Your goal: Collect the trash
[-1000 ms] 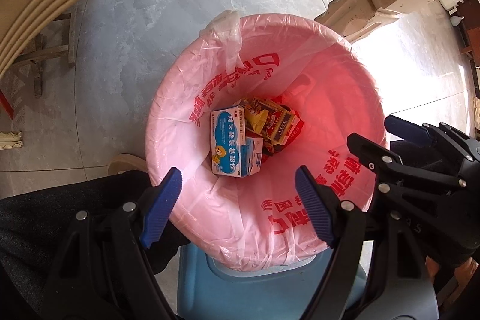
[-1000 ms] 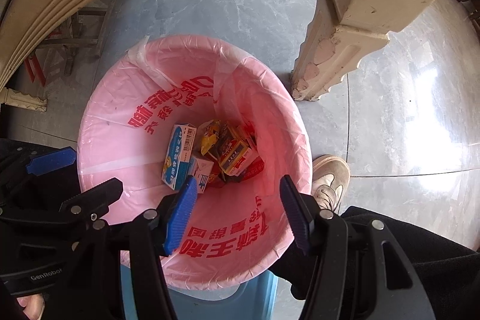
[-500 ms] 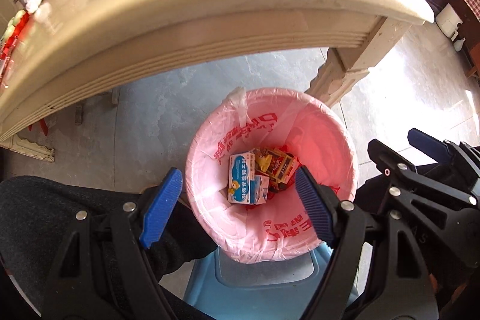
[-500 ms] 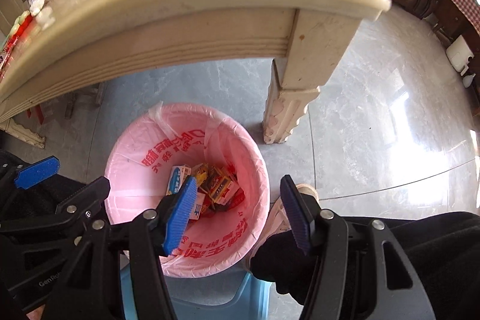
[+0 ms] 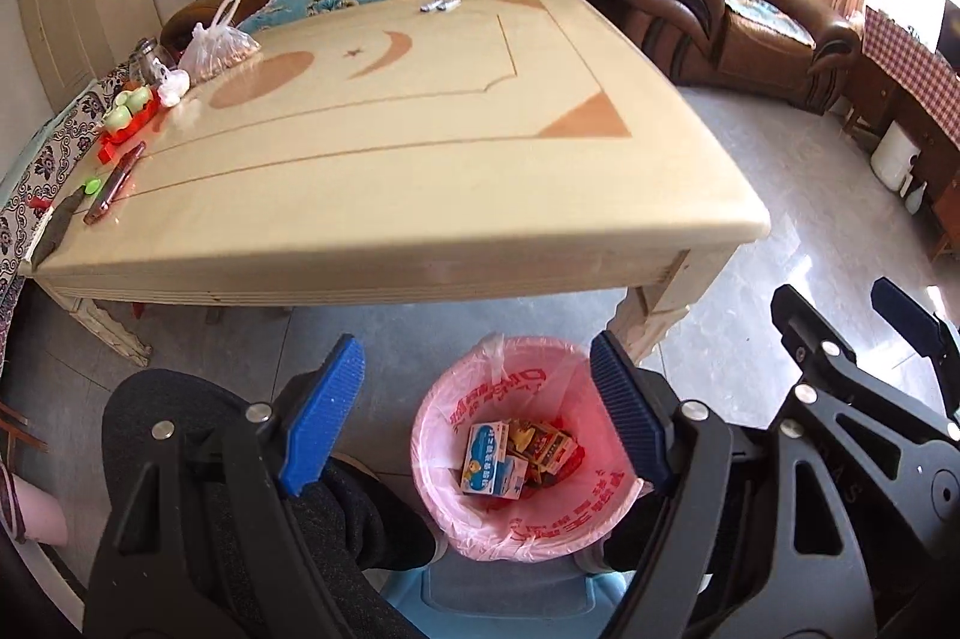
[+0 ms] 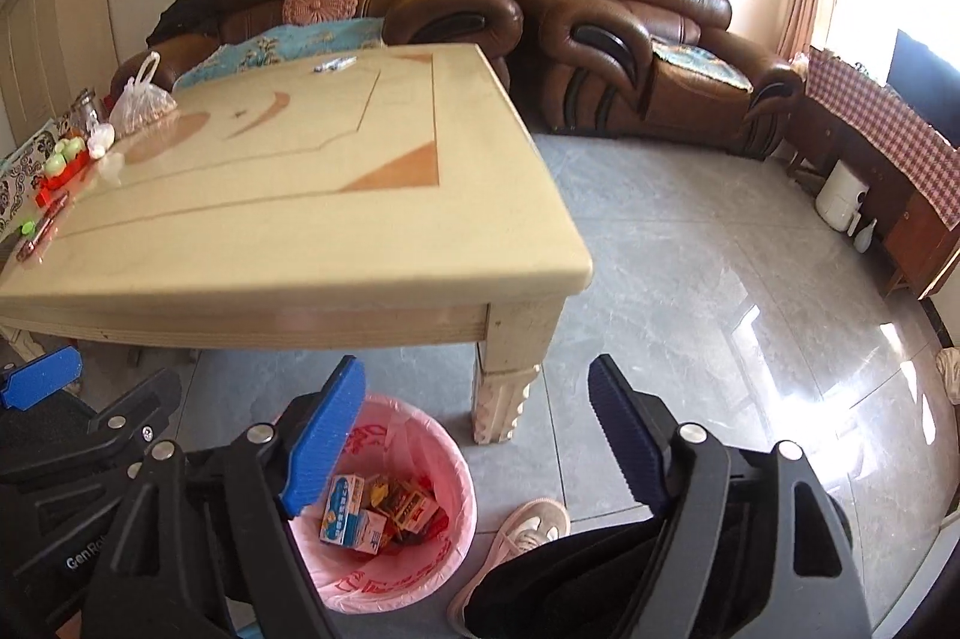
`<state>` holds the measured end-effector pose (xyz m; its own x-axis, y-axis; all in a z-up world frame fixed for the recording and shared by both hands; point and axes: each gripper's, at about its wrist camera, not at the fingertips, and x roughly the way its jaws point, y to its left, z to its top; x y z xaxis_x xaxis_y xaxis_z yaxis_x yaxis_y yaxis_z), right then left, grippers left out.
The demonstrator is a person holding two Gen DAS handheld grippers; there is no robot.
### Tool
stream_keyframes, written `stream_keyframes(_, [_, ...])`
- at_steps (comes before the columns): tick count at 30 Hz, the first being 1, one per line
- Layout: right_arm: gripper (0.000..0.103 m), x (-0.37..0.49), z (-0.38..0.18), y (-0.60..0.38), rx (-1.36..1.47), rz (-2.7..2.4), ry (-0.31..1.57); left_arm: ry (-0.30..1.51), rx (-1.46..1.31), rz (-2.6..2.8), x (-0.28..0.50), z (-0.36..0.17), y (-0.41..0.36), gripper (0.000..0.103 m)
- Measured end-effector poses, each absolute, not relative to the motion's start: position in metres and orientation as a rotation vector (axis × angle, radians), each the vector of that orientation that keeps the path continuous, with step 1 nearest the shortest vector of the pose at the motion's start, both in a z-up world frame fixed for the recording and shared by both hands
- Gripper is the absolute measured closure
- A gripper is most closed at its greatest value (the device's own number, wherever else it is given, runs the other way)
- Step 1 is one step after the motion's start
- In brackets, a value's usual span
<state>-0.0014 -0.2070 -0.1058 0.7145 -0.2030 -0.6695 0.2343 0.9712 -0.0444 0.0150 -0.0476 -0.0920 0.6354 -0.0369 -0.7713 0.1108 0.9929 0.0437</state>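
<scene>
A bin lined with a pink bag [image 5: 456,510] stands on the floor by the table leg; it also shows in the right wrist view [image 6: 459,510]. Inside lie a blue-and-white carton [image 5: 489,462] and several small orange and red packets [image 5: 543,450]. My left gripper [image 5: 480,420] is open and empty, high above the bin. My right gripper [image 6: 474,435] is open and empty, above the bin's right rim.
A cream table [image 5: 384,147] fills the middle, with a plastic bag [image 5: 216,42], red and green items [image 5: 126,117] and pens [image 5: 114,183] at its left edge and small objects [image 5: 441,5] at the far side. Brown sofas [image 6: 630,39] stand behind. My legs and a shoe [image 6: 528,525] flank the bin.
Both grippers have risen far from the bin and tilted up. The table top and the room have come into view, and the bin looks much smaller.
</scene>
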Motion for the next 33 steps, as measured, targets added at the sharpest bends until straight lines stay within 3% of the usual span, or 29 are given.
stream_keyframes(4, [0.017,-0.017,-0.066,-0.202,0.029,-0.289,0.638,0.794,0.058,-0.062,0.001,-0.056,-0.042,0.026])
stream_keyframes(8, [0.007,-0.032,-0.029,-0.200,0.031,-0.315,0.541,0.702,0.010,-0.038,-0.011,-0.025,-0.031,0.017])
stream_keyframes(17, [0.007,-0.068,0.026,-0.183,0.001,-0.350,0.412,0.538,-0.020,0.041,-0.041,0.031,-0.020,0.006])
stream_keyframes(33, [0.007,-0.114,0.058,-0.178,0.015,-0.379,0.339,0.490,0.001,0.066,-0.069,0.057,-0.023,0.006])
